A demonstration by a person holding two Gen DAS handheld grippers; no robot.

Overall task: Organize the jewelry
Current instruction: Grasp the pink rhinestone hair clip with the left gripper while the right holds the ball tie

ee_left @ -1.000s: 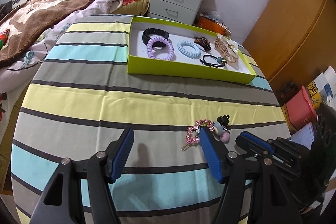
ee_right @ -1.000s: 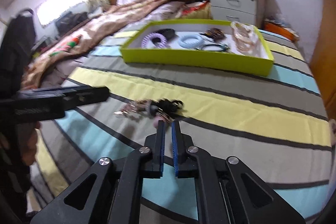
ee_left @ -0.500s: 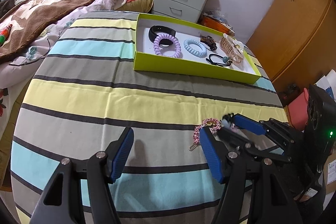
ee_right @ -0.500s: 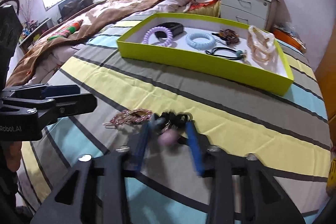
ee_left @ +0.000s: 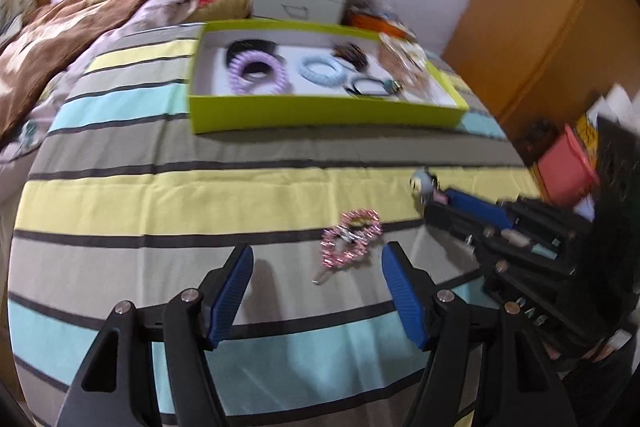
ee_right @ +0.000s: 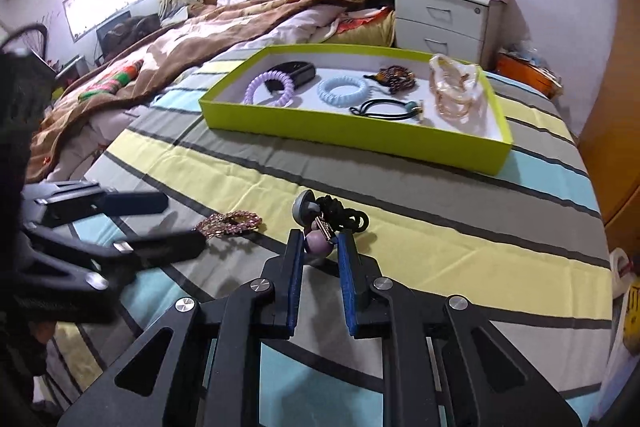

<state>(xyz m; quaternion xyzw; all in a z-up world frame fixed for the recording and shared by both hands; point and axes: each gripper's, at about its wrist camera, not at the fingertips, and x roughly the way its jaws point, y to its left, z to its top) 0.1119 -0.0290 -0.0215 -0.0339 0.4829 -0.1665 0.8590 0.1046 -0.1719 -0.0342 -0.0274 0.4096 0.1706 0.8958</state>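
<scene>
Our right tool [ee_right: 320, 247] clamps the light, floppy beaded hair tie [ee_right: 328, 221] by its lilac bead; our left tool [ee_left: 316, 287] gapes over the pink rhinestone clip [ee_left: 352, 239].

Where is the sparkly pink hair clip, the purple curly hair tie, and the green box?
pink hair clip [ee_left: 352, 239], left wrist view, on its glittery loop.
purple spiral hair tie [ee_right: 269, 90], right wrist view, on its coil.
green box [ee_right: 340, 133], right wrist view, on its front wall.
</scene>
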